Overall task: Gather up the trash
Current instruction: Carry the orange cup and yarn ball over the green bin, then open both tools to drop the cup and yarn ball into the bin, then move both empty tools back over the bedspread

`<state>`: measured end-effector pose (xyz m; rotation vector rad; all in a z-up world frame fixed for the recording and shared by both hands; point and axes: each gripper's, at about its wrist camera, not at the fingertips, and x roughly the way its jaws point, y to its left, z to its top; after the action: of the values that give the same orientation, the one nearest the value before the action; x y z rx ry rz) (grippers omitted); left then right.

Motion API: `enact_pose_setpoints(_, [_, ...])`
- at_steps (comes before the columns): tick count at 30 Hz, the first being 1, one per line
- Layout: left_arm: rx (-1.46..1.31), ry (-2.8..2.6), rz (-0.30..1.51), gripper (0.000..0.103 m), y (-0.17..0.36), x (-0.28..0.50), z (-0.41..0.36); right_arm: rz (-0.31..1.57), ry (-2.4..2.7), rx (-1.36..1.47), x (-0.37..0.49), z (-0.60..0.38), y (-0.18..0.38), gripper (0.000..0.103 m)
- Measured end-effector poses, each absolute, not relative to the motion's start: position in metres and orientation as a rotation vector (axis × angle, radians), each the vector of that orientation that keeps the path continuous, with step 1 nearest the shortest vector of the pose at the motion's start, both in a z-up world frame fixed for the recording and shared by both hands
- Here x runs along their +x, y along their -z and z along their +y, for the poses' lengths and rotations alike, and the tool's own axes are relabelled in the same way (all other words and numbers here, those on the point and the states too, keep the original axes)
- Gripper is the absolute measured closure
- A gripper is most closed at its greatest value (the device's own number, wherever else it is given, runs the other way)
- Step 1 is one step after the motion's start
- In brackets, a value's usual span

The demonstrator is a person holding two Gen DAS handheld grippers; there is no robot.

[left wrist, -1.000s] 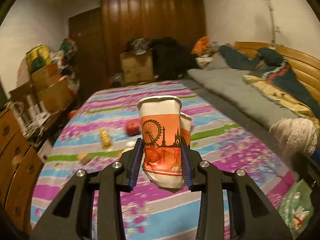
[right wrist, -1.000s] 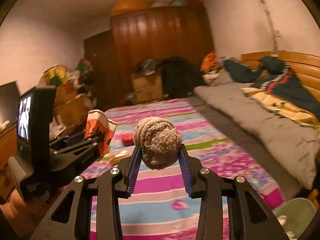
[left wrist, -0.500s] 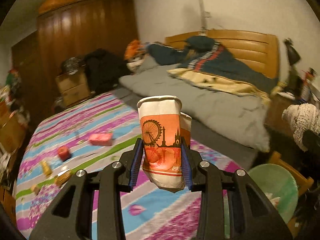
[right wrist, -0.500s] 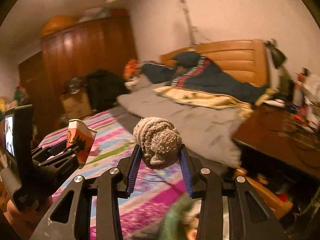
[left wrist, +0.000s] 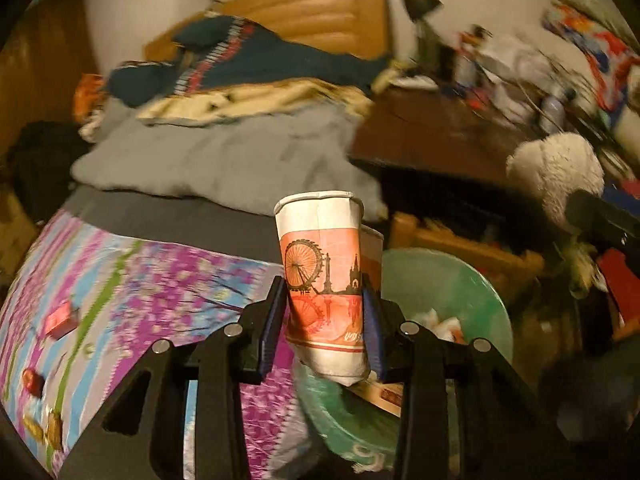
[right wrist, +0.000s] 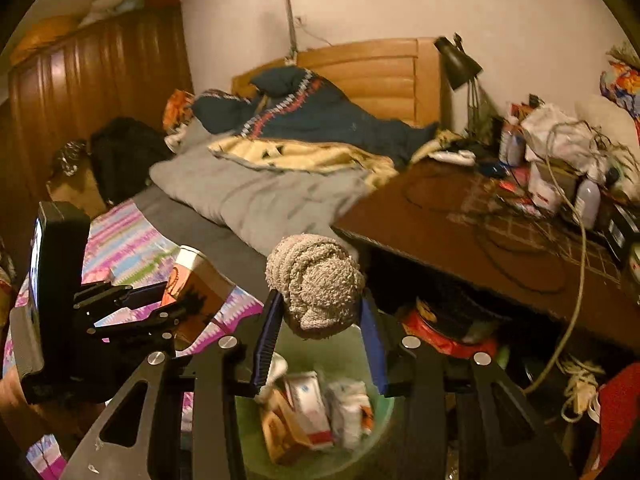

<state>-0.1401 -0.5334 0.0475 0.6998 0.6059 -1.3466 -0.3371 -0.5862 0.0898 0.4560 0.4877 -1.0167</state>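
My left gripper [left wrist: 322, 320] is shut on an orange-and-white paper cup [left wrist: 324, 276] with a Ferris-wheel print, held upright at the bed's edge beside a green trash bin [left wrist: 460, 292]. My right gripper [right wrist: 318, 328] is shut on a balled beige knitted cloth [right wrist: 316, 284], directly above the green bin [right wrist: 376, 416], which holds cartons and wrappers [right wrist: 316, 412]. The left gripper with the cup [right wrist: 196, 288] shows at the left of the right wrist view. The cloth ball [left wrist: 556, 172] shows at the right of the left wrist view.
A bed with a striped floral sheet [left wrist: 152, 280] carries small scraps: a pink packet [left wrist: 60, 320], a red piece [left wrist: 34, 380]. A grey duvet [right wrist: 256, 196] lies behind. A brown desk [right wrist: 460, 224] with cables and clutter stands to the right, boxes below it.
Both grippers have swung right, away from the bed, toward the green bin. The bin now lies under the right gripper and beside the left. Both grips are unchanged.
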Motion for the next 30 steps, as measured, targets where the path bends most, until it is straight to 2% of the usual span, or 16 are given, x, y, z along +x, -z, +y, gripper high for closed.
enact_pose_setpoints(9, [0.798, 1.437, 0.720, 0.068, -0.012, -0.150, -0.542, 0.578, 1.026, 0.520, -0.352, -0.581, -0.059, 0.063])
enact_pose_setpoints(12, [0.803, 1.442, 0.728, 0.064, -0.011, -0.151, -0.548, 0.581, 1.018, 0.534, -0.350, -0.584, -0.056, 0.062])
enact_pose_setpoints(13, [0.803, 1.436, 0.747, 0.057, -0.008, -0.150, -0.552, 0.595, 1.007, 0.530, -0.346, -0.586, -0.054, 0.059])
enact_pose_setpoints(16, [0.799, 1.417, 0.777, 0.051, -0.007, -0.149, -0.562, 0.593, 1.012, 0.512, -0.340, -0.588, -0.053, 0.038])
enact_pose_setpoints(18, [0.791, 1.399, 0.755, 0.048, -0.010, -0.148, -0.561, 0.583, 1.018, 0.510, -0.340, -0.588, -0.054, 0.038])
enact_pose_setpoints(27, [0.761, 1.333, 0.777, 0.048, -0.006, -0.134, -0.551, 0.550, 1.022, 0.545, -0.347, -0.592, -0.053, 0.038])
enact_pose_setpoints(30, [0.750, 1.302, 0.765, 0.042, -0.006, -0.130, -0.543, 0.532, 1.008, 0.541, -0.344, -0.589, -0.056, 0.038])
